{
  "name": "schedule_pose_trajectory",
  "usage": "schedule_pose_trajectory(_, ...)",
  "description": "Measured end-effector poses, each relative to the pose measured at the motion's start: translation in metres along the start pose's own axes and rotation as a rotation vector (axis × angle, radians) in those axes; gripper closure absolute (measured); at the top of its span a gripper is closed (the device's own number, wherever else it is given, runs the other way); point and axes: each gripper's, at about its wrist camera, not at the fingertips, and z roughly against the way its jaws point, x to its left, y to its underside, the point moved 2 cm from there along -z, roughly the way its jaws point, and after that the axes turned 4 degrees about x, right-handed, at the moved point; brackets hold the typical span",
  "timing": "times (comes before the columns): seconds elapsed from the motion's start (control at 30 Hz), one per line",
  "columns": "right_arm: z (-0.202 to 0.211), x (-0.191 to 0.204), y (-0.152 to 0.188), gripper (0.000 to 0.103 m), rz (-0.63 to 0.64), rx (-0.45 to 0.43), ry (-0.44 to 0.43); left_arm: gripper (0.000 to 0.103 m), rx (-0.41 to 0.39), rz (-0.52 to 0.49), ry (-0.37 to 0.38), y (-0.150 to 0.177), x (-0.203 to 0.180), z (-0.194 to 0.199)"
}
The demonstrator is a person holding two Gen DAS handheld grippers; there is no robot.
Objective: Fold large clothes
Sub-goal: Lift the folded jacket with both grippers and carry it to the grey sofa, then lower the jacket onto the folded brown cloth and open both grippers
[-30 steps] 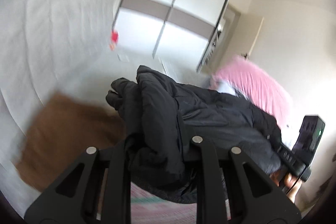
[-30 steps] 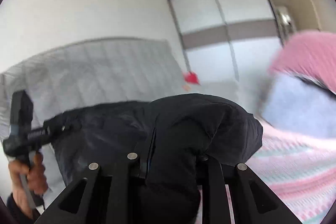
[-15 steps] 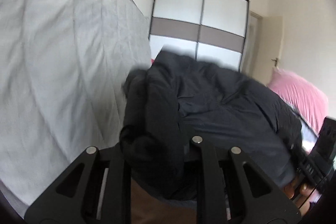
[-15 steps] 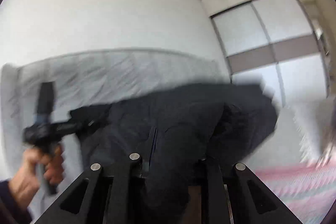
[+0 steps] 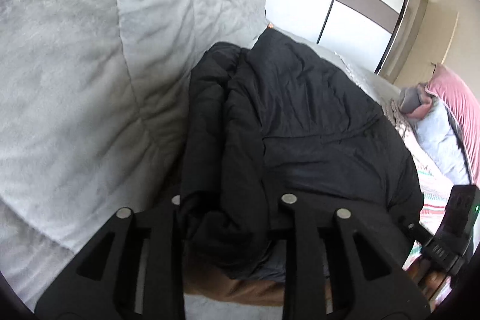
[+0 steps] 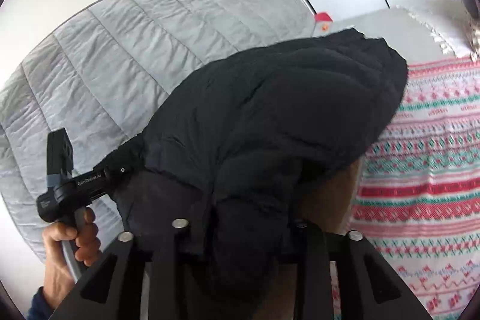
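Hold: While both tongs are gripping bunched edges, the black jacket (image 5: 315, 122) is hanging lifted over the bed (image 6: 426, 170), probably so one half can be laid over.
Left tongs (image 5: 231, 218): closed on jacket fabric.
Right tongs (image 6: 240, 233): closed on jacket fabric.
Count: one jacket, two tongs, one pink pillow (image 5: 459, 98), one grey quilt (image 5: 90, 65).
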Motion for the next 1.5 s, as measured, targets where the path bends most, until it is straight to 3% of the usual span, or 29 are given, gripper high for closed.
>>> schedule_pose_trajectory(0.07,0.016,-0.008,0.001,0.049,-0.013,0.007,0.026,0.069,-0.004,0.003,-0.020,0.007,0.002,0.011)
schedule_pose_trajectory(0.2,0.052,0.000,-0.001,0.045,0.032,0.002,0.070,0.068,-0.022,0.042,-0.056,0.001,0.011,0.034)
schedule_pose_trajectory(0.37,0.092,0.019,0.007,0.045,0.092,0.011,0.096,0.068,-0.073,0.051,-0.155,0.023,0.003,0.090)
schedule_pose_trajectory(0.47,0.109,0.038,0.014,0.045,0.127,0.019,0.092,0.062,-0.068,0.051,-0.146,0.056,-0.018,0.123)
schedule_pose_trajectory(0.53,0.119,0.050,0.018,0.045,0.132,0.035,0.074,0.046,-0.075,0.036,-0.117,0.084,-0.035,0.148)
schedule_pose_trajectory(0.73,0.162,0.079,0.040,0.039,0.154,0.055,0.071,0.045,-0.102,0.035,-0.146,0.142,-0.084,0.199)
schedule_pose_trajectory(1.17,0.250,0.128,0.098,0.018,0.296,0.042,0.077,0.024,-0.168,-0.018,-0.222,0.209,-0.143,0.270)
schedule_pose_trajectory(1.3,0.283,0.141,0.112,0.010,0.341,0.004,0.069,0.020,-0.183,-0.013,-0.209,0.228,-0.154,0.288)
schedule_pose_trajectory(1.5,0.286,0.114,0.108,0.003,0.177,0.014,0.000,0.017,-0.139,-0.014,-0.178,0.225,-0.158,0.274)
